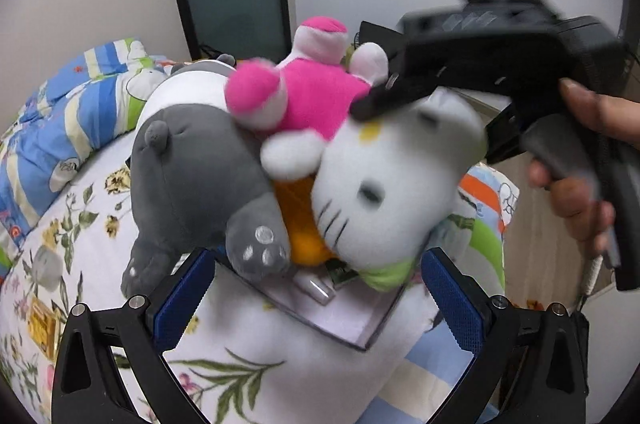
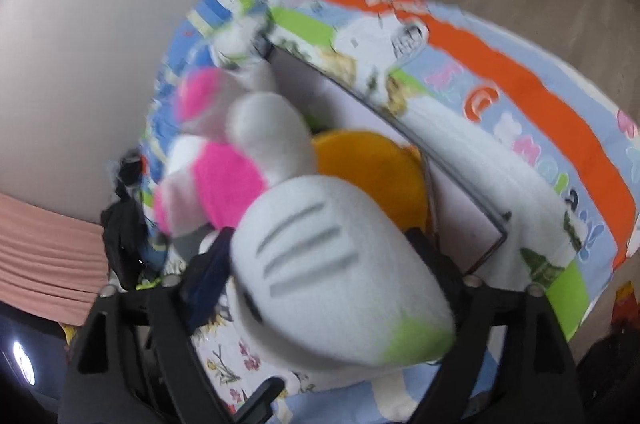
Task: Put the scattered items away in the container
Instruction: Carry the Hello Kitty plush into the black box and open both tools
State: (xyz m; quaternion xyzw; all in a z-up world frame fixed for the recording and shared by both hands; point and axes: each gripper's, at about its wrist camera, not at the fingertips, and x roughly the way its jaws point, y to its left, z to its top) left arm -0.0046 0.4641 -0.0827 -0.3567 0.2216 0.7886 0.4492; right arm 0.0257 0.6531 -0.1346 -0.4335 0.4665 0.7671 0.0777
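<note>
Bedding fills both views: a floral sheet (image 1: 80,224) with a striped cartoon quilt (image 1: 72,112) bunched at its far side, the same quilt's orange-banded edge (image 2: 520,92) running past the container in the right wrist view. On the sheet sits a clear plastic box (image 1: 352,320), its rim also showing in the right wrist view (image 2: 460,184). A grey and white plush animal (image 1: 192,160) lies across the box's left side, one paw hanging over the edge. Against it rests a white cat plush in a pink dress (image 1: 360,184), head down over the box, with an orange plush (image 1: 300,208) wedged underneath inside the container. The right gripper (image 1: 424,96), held by the person's hand (image 1: 576,160), pinches the cat plush's head between its fingers; in its own view the head (image 2: 340,276) fills the space between the jaws. The left gripper (image 1: 316,300) stands spread wide just before the box, its blue pads (image 1: 184,300) holding nothing.
</note>
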